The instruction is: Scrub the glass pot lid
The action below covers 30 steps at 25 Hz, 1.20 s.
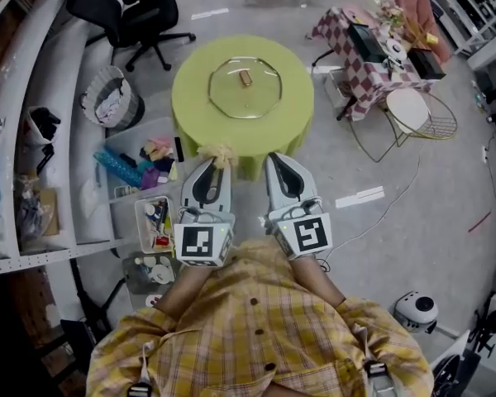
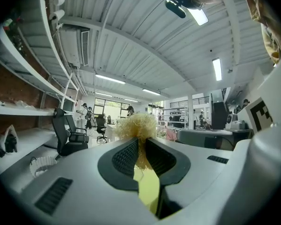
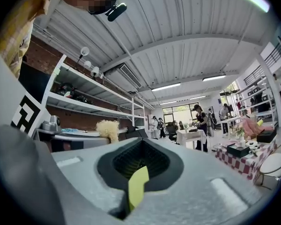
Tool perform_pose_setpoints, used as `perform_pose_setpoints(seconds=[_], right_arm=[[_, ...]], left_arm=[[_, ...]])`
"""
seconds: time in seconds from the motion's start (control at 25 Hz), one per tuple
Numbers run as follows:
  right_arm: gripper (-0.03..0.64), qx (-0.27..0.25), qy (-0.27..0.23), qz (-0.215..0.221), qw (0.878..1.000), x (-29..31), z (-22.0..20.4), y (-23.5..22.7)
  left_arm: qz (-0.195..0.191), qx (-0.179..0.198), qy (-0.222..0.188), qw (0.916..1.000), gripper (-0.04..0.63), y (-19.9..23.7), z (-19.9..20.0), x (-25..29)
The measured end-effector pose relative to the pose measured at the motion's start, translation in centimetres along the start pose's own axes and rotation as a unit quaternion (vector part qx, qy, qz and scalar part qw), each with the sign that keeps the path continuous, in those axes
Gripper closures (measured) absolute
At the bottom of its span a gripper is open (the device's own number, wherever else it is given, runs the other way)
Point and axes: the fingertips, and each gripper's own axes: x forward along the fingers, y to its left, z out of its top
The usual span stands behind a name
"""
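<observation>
Step in hand: approach, before any contact with the workpiece. The glass pot lid [image 1: 245,88] lies flat, handle [image 1: 245,78] up, near the middle of the round green desk [image 1: 192,114], well apart from both tools. The left tongs [image 1: 217,165] are clamped on a pale yellow fibrous scrubber [image 1: 221,153]; in the left gripper view the tuft stands out past the tips and its lower strands are pinched between the two ribbed pads. The right tongs [image 1: 277,162] are together with nothing between them; the right gripper view shows only a thin slit of green between the pads. Both tools are held close to the person's body at the near edge of the desk, side by side, pointing toward the lid. Next move, as judged: carry the scrubber forward and down onto the glass. The lid has nothing steadying it, so it may slide or turn under scrubbing pressure. The free right tongs are best placed to steady the rim or handle first.
</observation>
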Motion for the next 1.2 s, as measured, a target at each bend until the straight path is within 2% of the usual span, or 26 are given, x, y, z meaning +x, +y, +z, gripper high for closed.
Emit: perform_pose_setpoints(seconds=[0.36,0.68,0.92,1.2], right_arm=[[0.620,-0.001,0.014,-0.056,0.998,11.8,0.3,-1.3],[0.620,0.000,0.033,-0.103,0.994,19.9,0.2,-2.2],[0.620,0.013,0.027,-0.141,0.990,23.5,-0.1,-3.3],[0.620,0.014,0.070,-0.169,0.983,25.0,-2.3,-5.3]], left_arm=[[-0.057,-0.012,0.022,0.9981,0.546,9.0,0.8,8.5],[-0.107,-0.022,0.030,0.9935,0.546,15.0,1.7,14.5],[-0.145,-0.016,0.056,0.9878,0.546,17.5,0.3,17.3],[-0.172,-0.018,0.079,0.9818,0.546,18.3,-0.9,20.8]])
